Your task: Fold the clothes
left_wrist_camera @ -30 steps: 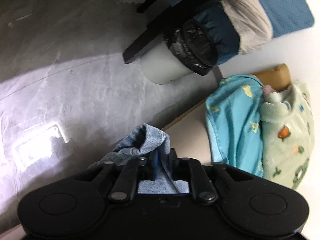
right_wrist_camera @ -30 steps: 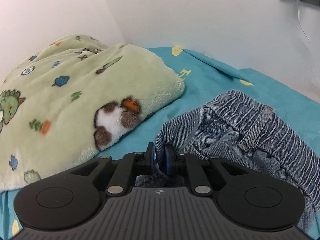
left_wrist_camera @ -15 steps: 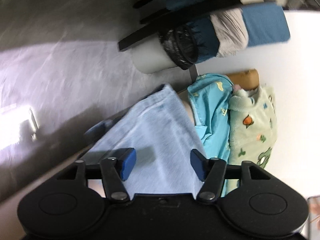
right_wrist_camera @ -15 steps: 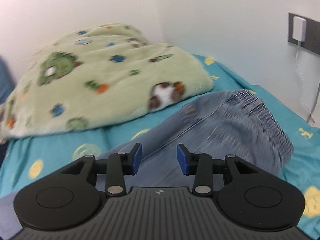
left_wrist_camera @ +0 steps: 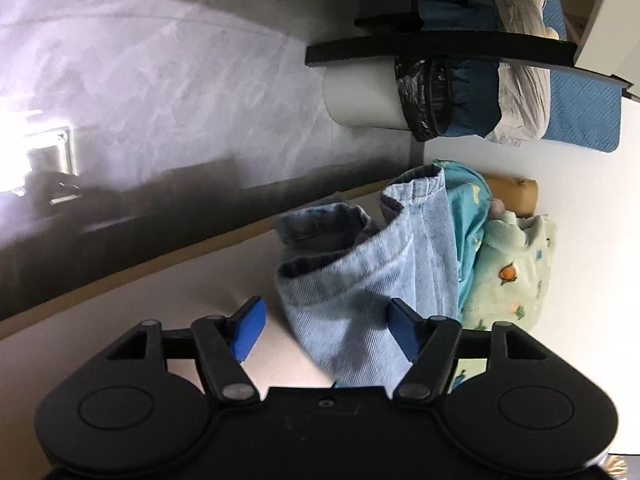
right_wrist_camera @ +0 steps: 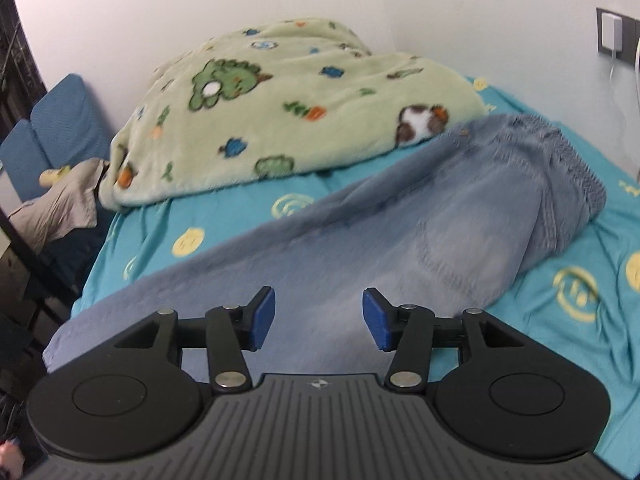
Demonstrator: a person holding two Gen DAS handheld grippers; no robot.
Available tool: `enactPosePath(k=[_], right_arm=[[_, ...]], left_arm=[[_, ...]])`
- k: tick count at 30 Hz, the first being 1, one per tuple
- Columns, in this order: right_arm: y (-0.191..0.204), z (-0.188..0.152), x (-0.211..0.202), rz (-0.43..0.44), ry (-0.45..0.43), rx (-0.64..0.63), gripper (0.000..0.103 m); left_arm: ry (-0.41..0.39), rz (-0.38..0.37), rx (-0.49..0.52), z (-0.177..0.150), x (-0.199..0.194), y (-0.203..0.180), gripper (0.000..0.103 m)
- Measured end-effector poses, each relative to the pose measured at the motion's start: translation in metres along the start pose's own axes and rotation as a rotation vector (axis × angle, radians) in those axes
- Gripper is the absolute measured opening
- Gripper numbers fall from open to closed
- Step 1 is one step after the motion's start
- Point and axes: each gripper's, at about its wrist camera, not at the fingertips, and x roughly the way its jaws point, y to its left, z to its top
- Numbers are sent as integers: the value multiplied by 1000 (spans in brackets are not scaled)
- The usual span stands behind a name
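A pair of light blue jeans (right_wrist_camera: 400, 240) lies stretched across the turquoise bed sheet (right_wrist_camera: 572, 288), elastic waistband at the far right. In the left wrist view the jeans' leg ends (left_wrist_camera: 360, 264) hang over the bed's edge, cuffs open. My left gripper (left_wrist_camera: 326, 328) hovers over the leg end, its jaws opening, blue pads clear of the denim. My right gripper (right_wrist_camera: 318, 316) sits above the middle of the jeans, jaws opening too, nothing pressed between the pads.
A pale green cartoon-print blanket (right_wrist_camera: 280, 116) is heaped at the head of the bed. A white bin with a black liner (left_wrist_camera: 384, 96) and a black chair draped with blue and grey cloth (left_wrist_camera: 500, 60) stand on the grey floor beside the bed. A wall socket with charger (right_wrist_camera: 612, 38) is on the right.
Both grippers let go of the jeans and spread their jaws. The jeans went from bunched in the pads to lying stretched out on the bed. Both grippers drew back from the cloth.
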Motion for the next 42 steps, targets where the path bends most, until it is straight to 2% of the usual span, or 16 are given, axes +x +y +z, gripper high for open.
enactPosePath(k=[8,10,12,14,15,18,21,27,32,36,42], right_arm=[[6,-24,3,26,20,54,52],[8,-28,4,25,19,56,52],[7,-30,7,22,25,68,52],[4,-31,8,20,29,89,52],[2,-31,9,19,29,102,52],[-4,-32,8,10,24,126,52],[-8,-32,6,1,12,124,52],[-14,-33,10,-21,-11,66,52],[-18,-29,13,-7,8,58,52],[-22,-25,9,0,7,60,52],[-37,-15,-1,13,2,74,52]], left_arm=[[-18,-74,-27,13,35,15,67],[-30,-77,1,14,38,10,62],[-54,-74,59,13,36,0,52],[-76,-68,125,10,32,-11,31],[-87,-54,167,7,29,-19,27],[-127,-7,298,-2,18,-46,21],[-172,-3,429,-19,1,-81,20],[-210,-18,677,-73,-30,-157,19],[-242,1,849,-141,-37,-208,19],[-261,21,945,-197,-31,-240,18],[-264,27,1035,-273,-15,-265,18]])
